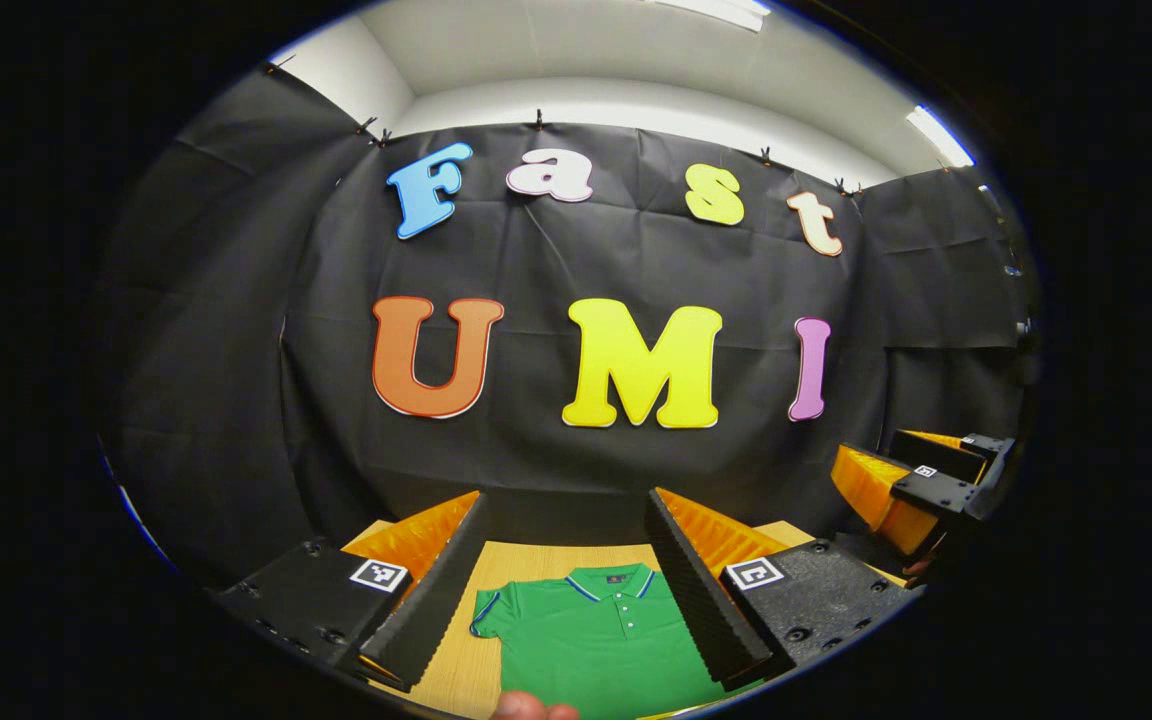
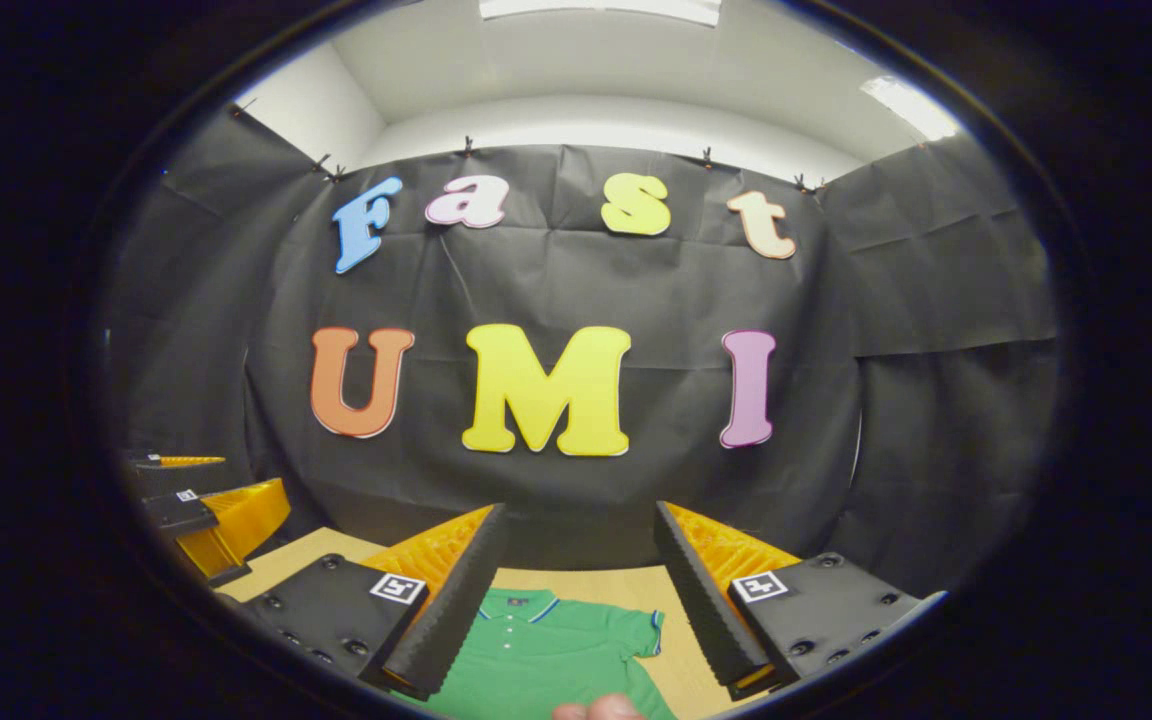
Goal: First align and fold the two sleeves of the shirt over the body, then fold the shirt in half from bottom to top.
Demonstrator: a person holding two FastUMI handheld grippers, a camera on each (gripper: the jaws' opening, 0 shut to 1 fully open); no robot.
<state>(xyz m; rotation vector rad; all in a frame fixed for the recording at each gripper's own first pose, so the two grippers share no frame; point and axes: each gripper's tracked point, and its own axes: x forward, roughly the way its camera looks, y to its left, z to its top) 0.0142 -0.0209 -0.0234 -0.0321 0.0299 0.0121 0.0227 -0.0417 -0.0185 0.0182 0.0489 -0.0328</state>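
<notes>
A green polo shirt lies flat on the wooden table, collar toward the far wall; its collar and one short sleeve show in the left gripper view. The same shirt appears in the right gripper view with its other sleeve spread out. My left gripper hovers above the shirt, open, nothing between its fingers. My right gripper is likewise open and held above the shirt. The right gripper also shows far right in the left gripper view, and the left gripper far left in the right gripper view.
The table ends at the black cloth wall just beyond the shirt's collar. A fingertip shows at the bottom edge of the left gripper view, and another fingertip in the right gripper view.
</notes>
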